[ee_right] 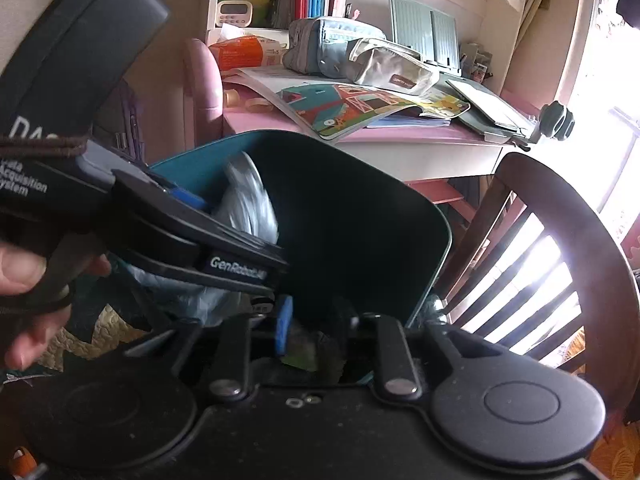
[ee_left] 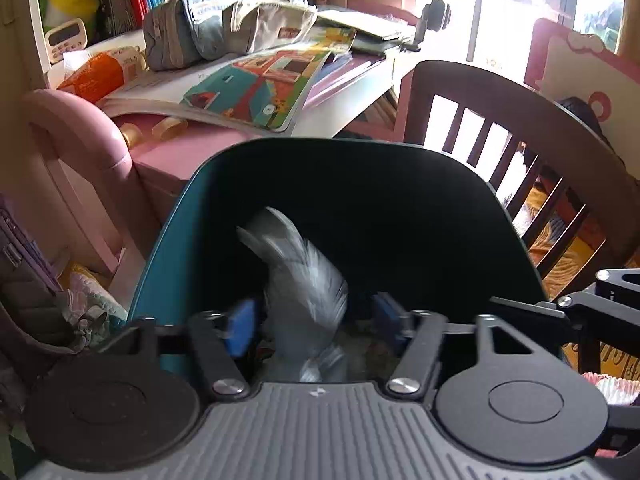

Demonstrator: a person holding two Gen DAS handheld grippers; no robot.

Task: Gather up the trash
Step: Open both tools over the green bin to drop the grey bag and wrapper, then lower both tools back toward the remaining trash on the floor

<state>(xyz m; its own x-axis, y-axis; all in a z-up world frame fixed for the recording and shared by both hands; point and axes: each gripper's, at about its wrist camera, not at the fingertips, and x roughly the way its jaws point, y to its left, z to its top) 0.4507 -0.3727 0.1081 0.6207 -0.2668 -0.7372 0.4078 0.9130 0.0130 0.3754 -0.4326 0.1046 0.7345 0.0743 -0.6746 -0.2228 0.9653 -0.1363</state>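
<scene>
Left tongs [ee_left: 310, 324] over the open mouth of the teal bin [ee_left: 168, 248], blue pads spread wide, a blurred grey-white wrapper [ee_left: 296, 276] between them but touching neither pad as far as visible; wrapper upright, upper end curled toward the bin's left wall, lower end down among other litter at the bottom; seen from the right wrist, the same wrapper [ee_right: 248, 200] inside the bin [ee_right: 432, 240] just beyond the left tongs' body [ee_right: 192, 220], hand [ee_right: 24, 280] at the left edge gripping that tool; right tongs [ee_right: 316, 328] low at the near rim, pads moderately apart, nothing clearly held, green scrap [ee_right: 304, 356] lying below them in the bin; behind the bin, pink worktop [ee_left: 192, 152] carrying a picture book [ee_left: 256, 92], two pouches [ee_left: 224, 28] and tape rolls [ee_left: 168, 128]; dark slatted chair [ee_left: 520, 152] just right of the bin; timer [ee_left: 66, 40] on the shelf at back left.
</scene>
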